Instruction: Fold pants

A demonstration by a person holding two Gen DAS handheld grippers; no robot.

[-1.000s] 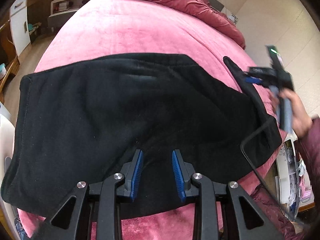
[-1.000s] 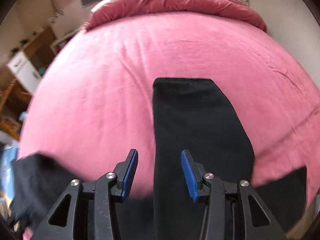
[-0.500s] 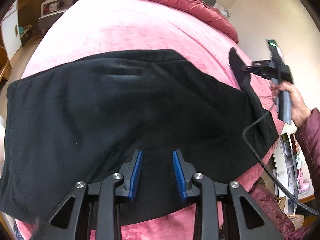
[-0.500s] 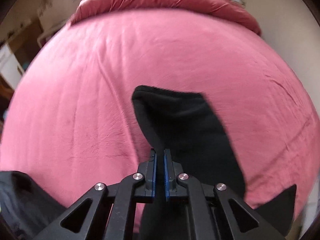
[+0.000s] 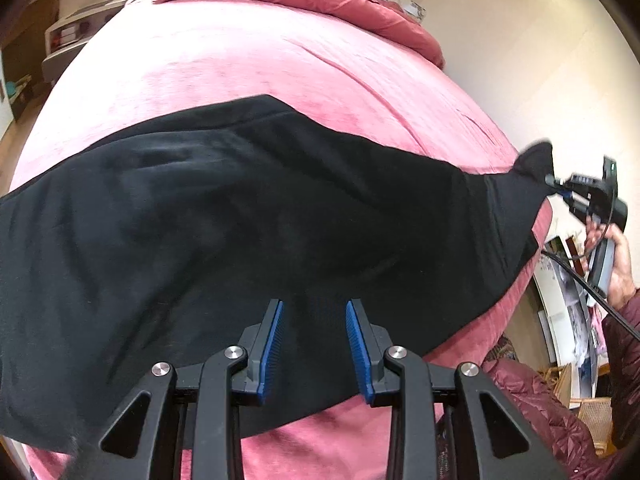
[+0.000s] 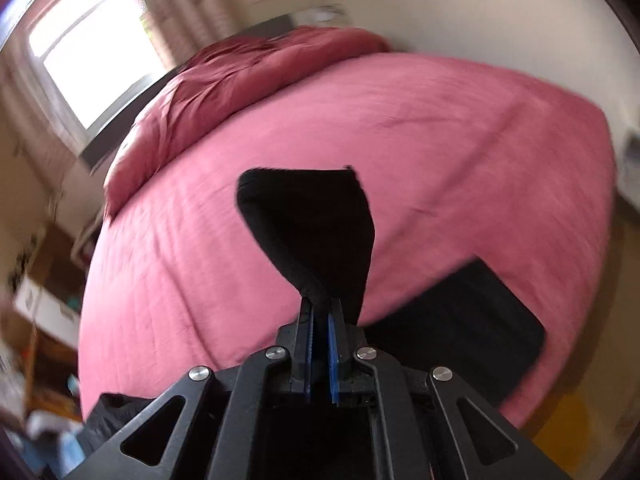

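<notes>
Two tongs in play: left tongs (image 5: 314, 340) spread wide, blue pads hovering over the near edge of the black pants (image 5: 240, 220), gripping nothing; right tongs (image 6: 320, 344) clamped tight on a pinch of one pant leg's end (image 6: 312, 232), fabric lifted and drawn taut off the bed. Pants lie spread across the pink bedspread (image 5: 240, 60), the far corner raised at the right tongs' tip; rumpled red duvet (image 6: 248, 72) bunched at the bed's head, below a bright window (image 6: 92, 48).

pink bedspread (image 5: 248, 52) | crumpled red duvet (image 6: 248, 68) at head | window (image 6: 92, 52) | white cabinet (image 5: 76, 36)
</notes>
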